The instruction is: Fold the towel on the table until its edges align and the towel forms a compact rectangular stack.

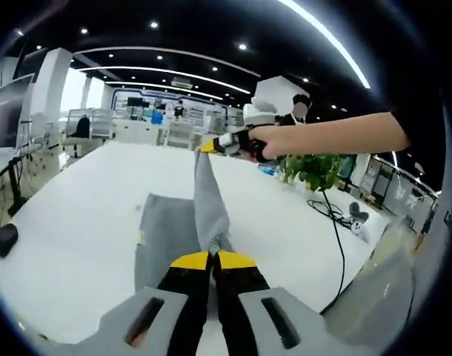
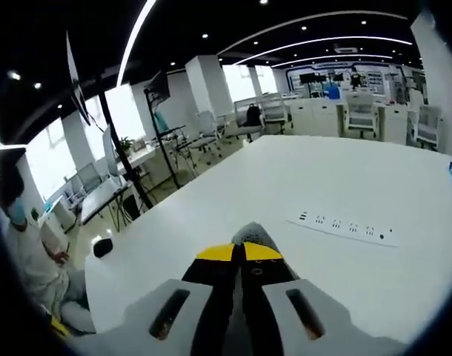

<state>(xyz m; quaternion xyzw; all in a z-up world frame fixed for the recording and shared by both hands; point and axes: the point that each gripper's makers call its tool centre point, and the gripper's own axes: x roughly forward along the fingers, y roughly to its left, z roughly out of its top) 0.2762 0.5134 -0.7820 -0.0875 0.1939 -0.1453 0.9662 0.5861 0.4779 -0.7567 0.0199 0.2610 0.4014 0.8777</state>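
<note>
White table [image 1: 78, 222] | grey towel [image 1: 207, 200] stretched lengthwise between tools | left tool [image 1: 213, 258], right tool [image 2: 238, 252] both clamp it

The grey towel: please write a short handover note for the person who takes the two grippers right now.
Left gripper: fingers shut on one corner of the grey cloth towel.
Right gripper: shut on another part of the towel, held up above the white table; the person's hand carries it.
Towel: one edge pulled taut between the grippers, the rest lying flat on the table.
Done: edge lifted.
Left: lay it over, align the edges, fold to a compact rectangle.
</note>
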